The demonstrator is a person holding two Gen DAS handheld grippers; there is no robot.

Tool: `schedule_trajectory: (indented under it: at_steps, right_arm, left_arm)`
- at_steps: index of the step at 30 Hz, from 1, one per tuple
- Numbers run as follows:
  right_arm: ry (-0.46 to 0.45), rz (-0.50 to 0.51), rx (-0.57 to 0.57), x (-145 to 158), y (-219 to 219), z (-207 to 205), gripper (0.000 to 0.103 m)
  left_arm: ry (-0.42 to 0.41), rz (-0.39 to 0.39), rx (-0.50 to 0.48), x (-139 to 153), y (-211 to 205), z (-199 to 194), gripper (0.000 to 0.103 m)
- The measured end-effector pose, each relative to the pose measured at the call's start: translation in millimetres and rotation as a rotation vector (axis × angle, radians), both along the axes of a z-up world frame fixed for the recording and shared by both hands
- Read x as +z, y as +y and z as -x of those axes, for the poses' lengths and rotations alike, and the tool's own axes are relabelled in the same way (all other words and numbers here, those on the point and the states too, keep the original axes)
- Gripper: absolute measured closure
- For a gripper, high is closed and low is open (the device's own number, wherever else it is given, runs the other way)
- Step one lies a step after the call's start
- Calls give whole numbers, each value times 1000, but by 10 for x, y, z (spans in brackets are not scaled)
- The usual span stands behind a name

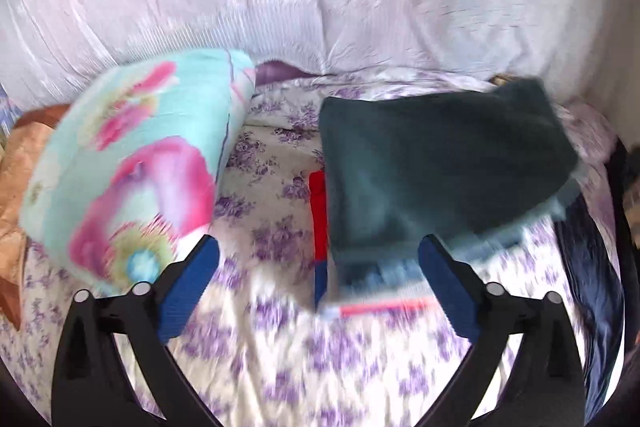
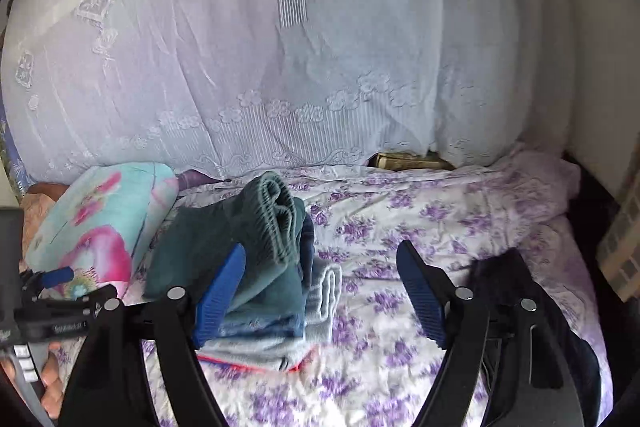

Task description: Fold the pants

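**Folded pants on the pile, both grippers spread and empty**

My left gripper [image 1: 319, 263] stands wide apart, its blue pads [image 1: 188, 291] holding nothing, hovering above the purple-flowered bedspread [image 1: 280, 359]. Ahead of it and slightly right I see the dark green pants [image 1: 440, 171], folded into a thick bundle and lying on top of a stack of folded clothes [image 1: 320, 219], where red and blue edges peek out on the stack's left side. This view is motion-blurred, so I cannot make out finer detail there.

My right gripper [image 2: 320, 291] is just as wide and empty. In its view the pants [image 2: 240, 251] sit left of centre, with the ribbed waistband [image 2: 280, 211] bunched on top, above denim and pale grey layers of the stack [image 2: 288, 331]. The left finger overlaps the pile in the picture; I cannot tell whether it touches.

A flowered turquoise pillow [image 2: 96, 227] lies just left of the pile. A dark garment [image 2: 516, 303] lies on the bedspread to the right, and a white lace curtain [image 2: 280, 47] hangs behind the bed.
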State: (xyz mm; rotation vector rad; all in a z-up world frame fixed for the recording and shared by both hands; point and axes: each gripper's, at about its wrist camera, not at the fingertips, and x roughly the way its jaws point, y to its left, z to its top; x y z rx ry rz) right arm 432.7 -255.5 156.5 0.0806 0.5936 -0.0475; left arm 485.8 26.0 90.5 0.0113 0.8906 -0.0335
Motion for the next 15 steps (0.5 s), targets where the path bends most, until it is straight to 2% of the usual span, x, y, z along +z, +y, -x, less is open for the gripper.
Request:
schedule_trajectory:
  at_steps: [2, 6, 9, 12, 15]
  right_arm:
    - [7, -2, 28, 4, 80, 373, 13]
    - [38, 47, 115, -314, 340, 1189, 11]
    - [63, 27, 138, -677, 409, 1686, 11]
    - [88, 22, 116, -1086, 441, 1986, 11]
    - [95, 32, 44, -1416, 445, 2079, 10]
  left_arm:
    - [-46, -22, -15, 78, -39, 496, 5]
    - [-106, -99, -35, 3, -198, 1451, 5]
    - [-113, -51, -58, -162, -244, 2021, 5]
    - [-132, -28, -77, -347, -310, 2392, 5]
    - [-164, -59, -81, -462, -373, 2542, 5]
